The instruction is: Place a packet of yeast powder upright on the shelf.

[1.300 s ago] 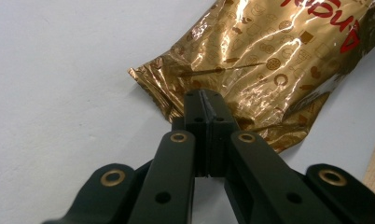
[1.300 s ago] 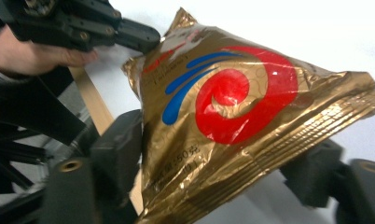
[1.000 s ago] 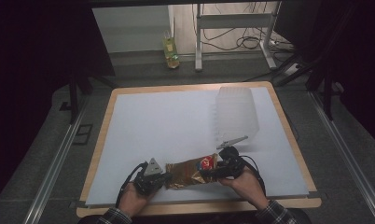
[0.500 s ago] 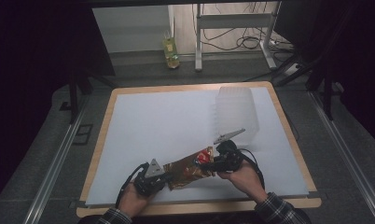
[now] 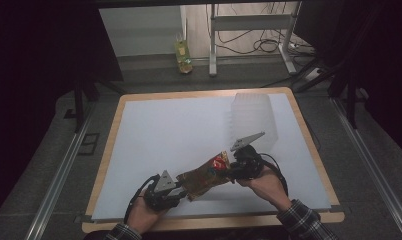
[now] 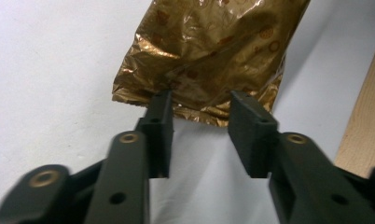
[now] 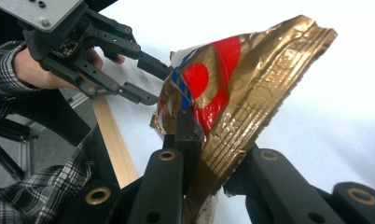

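Bag: crinkled gold foil snack bag (image 5: 205, 176), long axis running gripper to gripper
Right gripper (image 7: 209, 154): clenched on its sealed end
Left gripper (image 6: 199, 135): released, jaws straddling the opposite end

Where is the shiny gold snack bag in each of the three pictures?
High view: the gold snack bag sits low in the middle, between the two grippers.
Left gripper view: the bag is at the top, its crinkled edge just past the open black fingers.
Right gripper view: the bag is in the middle, pinched by that gripper.
Shared landmark: the white table sheet under the bag.
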Action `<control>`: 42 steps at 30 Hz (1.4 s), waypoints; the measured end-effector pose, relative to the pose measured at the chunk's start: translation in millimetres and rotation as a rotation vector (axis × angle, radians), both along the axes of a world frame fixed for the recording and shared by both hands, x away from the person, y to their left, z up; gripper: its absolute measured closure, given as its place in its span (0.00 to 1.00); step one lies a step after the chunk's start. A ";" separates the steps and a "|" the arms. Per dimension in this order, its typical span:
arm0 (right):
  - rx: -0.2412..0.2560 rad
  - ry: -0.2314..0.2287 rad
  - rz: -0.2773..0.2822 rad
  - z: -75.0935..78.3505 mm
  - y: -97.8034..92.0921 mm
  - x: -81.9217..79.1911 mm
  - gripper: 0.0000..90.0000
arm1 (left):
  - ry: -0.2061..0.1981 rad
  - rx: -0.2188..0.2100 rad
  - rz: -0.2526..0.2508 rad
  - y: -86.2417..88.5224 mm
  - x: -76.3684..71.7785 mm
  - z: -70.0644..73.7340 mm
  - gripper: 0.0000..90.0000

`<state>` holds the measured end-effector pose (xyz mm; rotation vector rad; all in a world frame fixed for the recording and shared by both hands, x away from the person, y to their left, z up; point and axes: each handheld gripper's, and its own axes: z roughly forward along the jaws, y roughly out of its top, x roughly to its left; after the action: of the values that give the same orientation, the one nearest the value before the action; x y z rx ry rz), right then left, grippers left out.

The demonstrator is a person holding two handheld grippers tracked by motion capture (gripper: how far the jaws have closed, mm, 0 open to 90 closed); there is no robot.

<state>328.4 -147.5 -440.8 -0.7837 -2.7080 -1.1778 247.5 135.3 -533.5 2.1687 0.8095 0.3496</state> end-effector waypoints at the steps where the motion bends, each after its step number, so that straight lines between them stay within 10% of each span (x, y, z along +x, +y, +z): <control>1: -0.011 -0.012 0.011 4.2 0.1 0.9 0.89 | -0.001 0.001 -0.001 0.0 -0.4 0.7 0.59; 15: -0.060 -0.105 0.089 30.6 -2.2 10.6 0.89 | -0.013 -0.115 -0.015 9.6 1.3 7.3 0.24; 42: -0.142 -0.241 0.197 62.1 -16.0 24.3 0.89 | -0.072 -0.071 0.032 11.6 2.2 3.4 0.01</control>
<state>352.7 -163.4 -378.7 -0.3963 -3.0068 -1.1110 249.8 147.0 -530.1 2.0675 0.8055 0.4076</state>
